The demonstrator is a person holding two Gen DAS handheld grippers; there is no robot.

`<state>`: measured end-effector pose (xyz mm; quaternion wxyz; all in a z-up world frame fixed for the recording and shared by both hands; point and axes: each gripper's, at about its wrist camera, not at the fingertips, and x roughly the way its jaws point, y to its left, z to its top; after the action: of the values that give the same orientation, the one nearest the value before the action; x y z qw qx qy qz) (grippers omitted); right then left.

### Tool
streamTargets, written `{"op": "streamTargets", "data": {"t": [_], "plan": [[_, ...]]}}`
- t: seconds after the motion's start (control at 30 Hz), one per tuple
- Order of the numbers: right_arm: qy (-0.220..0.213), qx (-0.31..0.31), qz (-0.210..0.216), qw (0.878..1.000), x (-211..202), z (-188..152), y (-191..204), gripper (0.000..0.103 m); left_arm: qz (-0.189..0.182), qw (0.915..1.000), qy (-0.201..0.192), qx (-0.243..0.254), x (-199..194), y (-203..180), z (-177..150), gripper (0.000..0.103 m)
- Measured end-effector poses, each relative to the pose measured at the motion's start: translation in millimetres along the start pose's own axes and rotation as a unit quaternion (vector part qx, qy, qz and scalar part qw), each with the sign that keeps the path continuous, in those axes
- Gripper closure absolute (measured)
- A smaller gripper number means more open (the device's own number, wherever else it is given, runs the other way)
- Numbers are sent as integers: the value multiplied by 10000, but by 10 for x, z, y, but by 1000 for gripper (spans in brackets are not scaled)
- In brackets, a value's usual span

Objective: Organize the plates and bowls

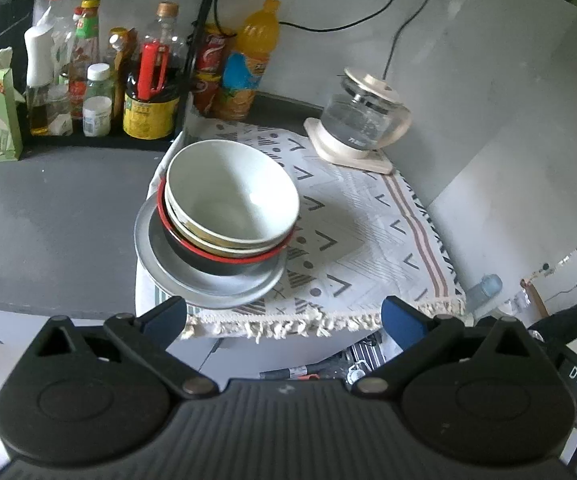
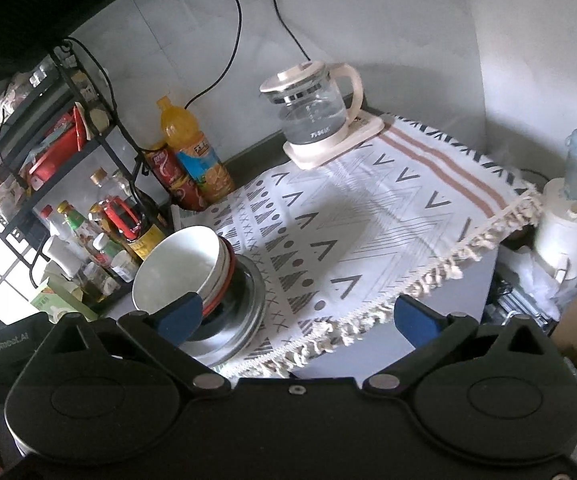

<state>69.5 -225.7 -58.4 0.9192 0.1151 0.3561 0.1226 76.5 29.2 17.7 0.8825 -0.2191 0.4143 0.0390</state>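
White paper roll [image 2: 566, 236] shows only from the right; both tongs [image 1: 284, 316] [image 2: 296, 316] spread wide, empty.

Glass kettle [image 1: 362, 120] on patterned cloth [image 1: 368, 240]; orange juice bottle [image 1: 248, 64] beside condiment rack [image 1: 100, 80].

The cloth [image 2: 368, 216] lies bare between the stacked bowls [image 2: 184, 272] and kettle [image 2: 316, 112]; bottles [image 1: 100, 80] crowd the left.
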Motion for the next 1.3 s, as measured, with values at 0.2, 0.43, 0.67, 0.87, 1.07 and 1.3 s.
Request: {"op": "streamTargets", "data": {"t": [0.2, 0.43, 0.67, 0.87, 1.07, 1.3], "plan": [[-115, -20, -95, 9999, -239, -106, -74, 0, -65, 9997, -88, 213, -179, -101, -137, 1], [-181, -17, -117, 9998, -463, -211, -134, 0, -110, 9990, -166, 403, -373, -180, -236, 1], [-275, -191, -138, 9993, -664, -224, -130, 0, -76, 9971, -245, 712, -510, -258, -298, 1], [-298, -327, -204, 9988, -772, -239, -100, 0, -64, 9960, -315, 837, -607, -242, -347, 1], [-268, -348, -196, 9988, -840, -292, -49, 0, 11, 9945, -320, 993, -643, -184, -409, 1], [-262, -423, -214, 9985, -863, -355, 52, 0, 66, 9948, -265, 978, -654, -37, -458, 1]]}}
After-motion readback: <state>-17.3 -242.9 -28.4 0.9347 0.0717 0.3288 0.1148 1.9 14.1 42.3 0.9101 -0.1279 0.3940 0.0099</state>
